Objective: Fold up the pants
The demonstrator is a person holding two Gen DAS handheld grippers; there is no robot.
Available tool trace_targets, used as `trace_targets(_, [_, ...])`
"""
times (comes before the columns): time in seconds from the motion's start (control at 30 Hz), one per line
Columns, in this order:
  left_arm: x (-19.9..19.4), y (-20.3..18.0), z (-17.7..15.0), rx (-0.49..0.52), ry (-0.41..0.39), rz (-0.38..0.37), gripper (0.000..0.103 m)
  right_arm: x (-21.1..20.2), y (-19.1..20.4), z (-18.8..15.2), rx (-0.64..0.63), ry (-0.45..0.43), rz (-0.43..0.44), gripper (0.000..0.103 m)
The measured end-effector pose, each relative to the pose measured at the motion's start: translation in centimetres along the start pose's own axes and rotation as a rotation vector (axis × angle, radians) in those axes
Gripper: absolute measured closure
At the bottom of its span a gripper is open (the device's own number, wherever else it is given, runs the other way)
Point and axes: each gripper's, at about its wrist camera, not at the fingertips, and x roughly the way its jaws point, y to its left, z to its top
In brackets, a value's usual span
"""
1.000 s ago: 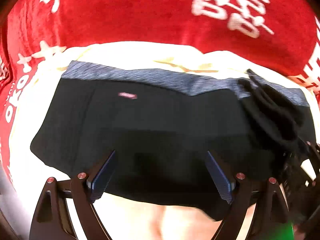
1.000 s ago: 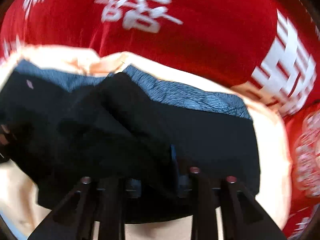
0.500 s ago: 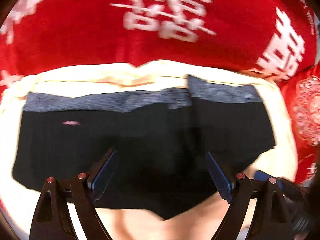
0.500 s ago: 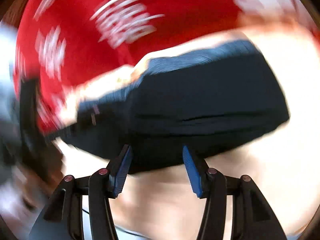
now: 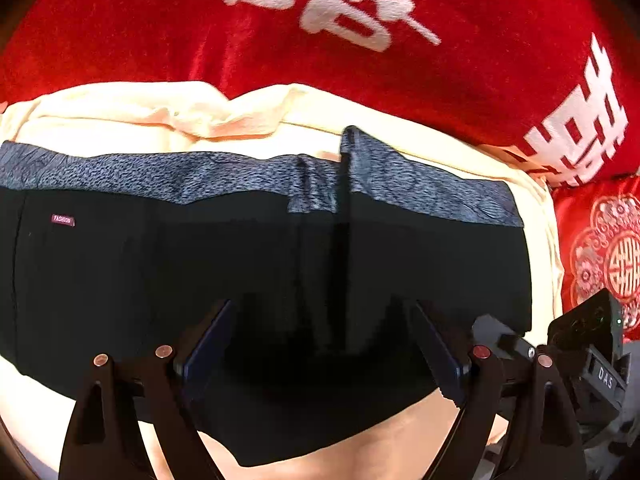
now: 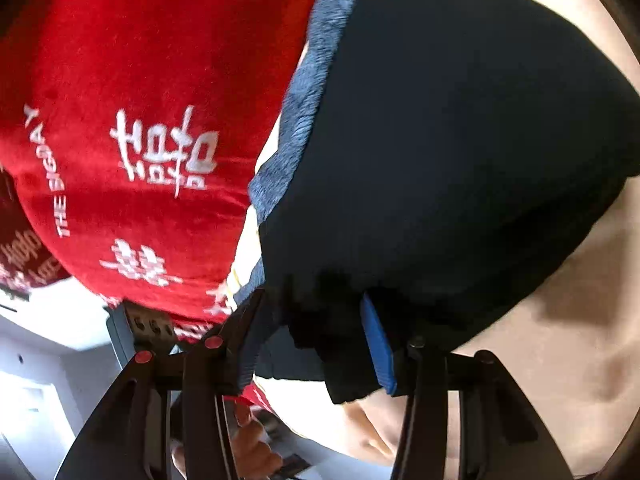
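Note:
Black pants [image 5: 200, 280] with a blue-grey waistband [image 5: 160, 172] lie folded on a cream cloth [image 5: 120, 108]. A fold edge [image 5: 344, 220] runs down their middle. My left gripper [image 5: 324, 328] hovers open over the pants' near half, with nothing pinched. In the right wrist view the pants [image 6: 460, 140] fill the upper right and the waistband [image 6: 304, 112] runs along their left side. My right gripper [image 6: 312, 320] is rolled over at the pants' end. Its jaws are closing with the black edge between them, and the blue pad [image 6: 378, 344] stands just clear of the cloth.
A red blanket with white characters [image 5: 360, 20] lies behind the cream cloth and reaches to the left in the right wrist view [image 6: 140, 120]. The right gripper's body [image 5: 592, 344] shows at the lower right of the left view. A hand [image 6: 252, 448] is below the fingers.
The right gripper let go of the bunched leg, which now lies flat, then rolled and swung to the pants' end. The left gripper slid right along the pants and stayed open.

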Motion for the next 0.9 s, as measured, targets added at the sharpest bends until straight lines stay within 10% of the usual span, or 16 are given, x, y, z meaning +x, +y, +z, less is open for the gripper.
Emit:
trace_targets(0.07, [0.4,-0.1,0.2,-0.003,0.002,0.006,0.014,0.5,-0.3,0.3,0.031,-0.010,0.002,0.052])
trace_targets(0.17, [1.3,-0.5,0.4,0.011,0.011,0.017,0.014,1.0,-1.0,0.5,0.079,-0.005,-0.020,0.098])
trace_targets(0.3, [1.4,-1.1,-0.1,0.039,0.046,-0.025,0.052,0.0,1.1,-0.2,-0.028,-0.008,-0.040,0.098])
trace_targets(0.67, [1.1,-0.1,-4.4,0.053,0.033,0.071,0.051,1.6,-1.7,-1.4,-0.073,0.073,-0.146,0.098])
trace_targets(0.77, [0.1,-0.2,-4.5,0.048,-0.012,0.120,0.024,0.8,-0.4,-1.5,-0.145,0.114,-0.166,0.094])
trace_targets(0.9, [-2.1,-0.4,-4.1,0.054,-0.059,0.152,0.024,-2.2,2.5,-1.6,-0.308,0.135,-0.241,0.093])
